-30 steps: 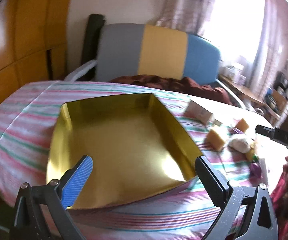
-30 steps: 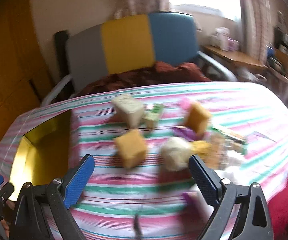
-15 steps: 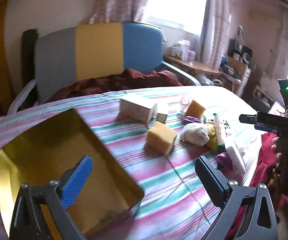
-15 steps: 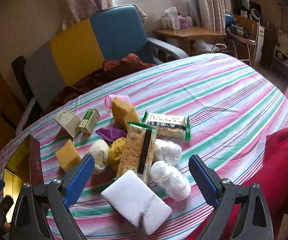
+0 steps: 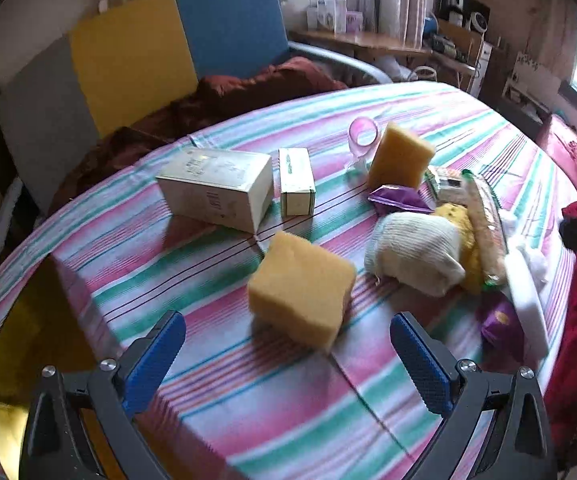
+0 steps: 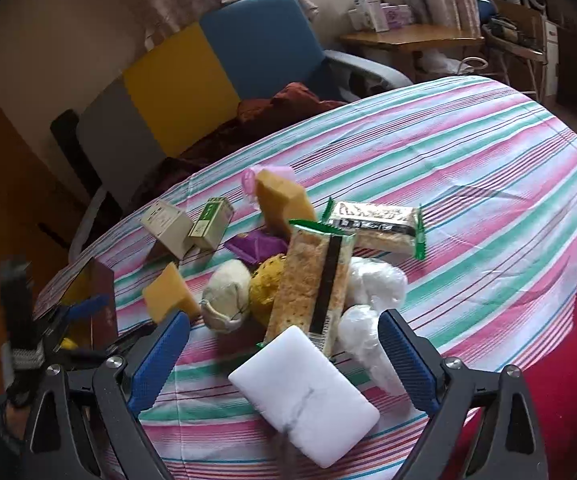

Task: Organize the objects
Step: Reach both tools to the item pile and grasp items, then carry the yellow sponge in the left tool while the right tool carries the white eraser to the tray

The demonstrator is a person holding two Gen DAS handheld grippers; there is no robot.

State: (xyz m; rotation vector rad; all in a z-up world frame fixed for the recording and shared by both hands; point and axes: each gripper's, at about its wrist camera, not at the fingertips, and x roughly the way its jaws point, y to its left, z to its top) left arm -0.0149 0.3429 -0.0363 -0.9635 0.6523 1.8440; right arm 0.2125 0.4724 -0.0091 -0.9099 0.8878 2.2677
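facing a yellow sponge (image 5: 302, 282), left tool (image 5: 288, 360) wide; white block (image 6: 303, 390) between wide right tool (image 6: 284, 360)

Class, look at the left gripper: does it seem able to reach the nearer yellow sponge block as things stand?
Probably yes. The left gripper is open, the nearer yellow sponge block lies just ahead between its fingers, and only bare striped tablecloth lies between them.

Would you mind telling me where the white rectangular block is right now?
In the right wrist view, the white block lies on the striped tablecloth between the open right gripper fingers, just before the long cracker packet.
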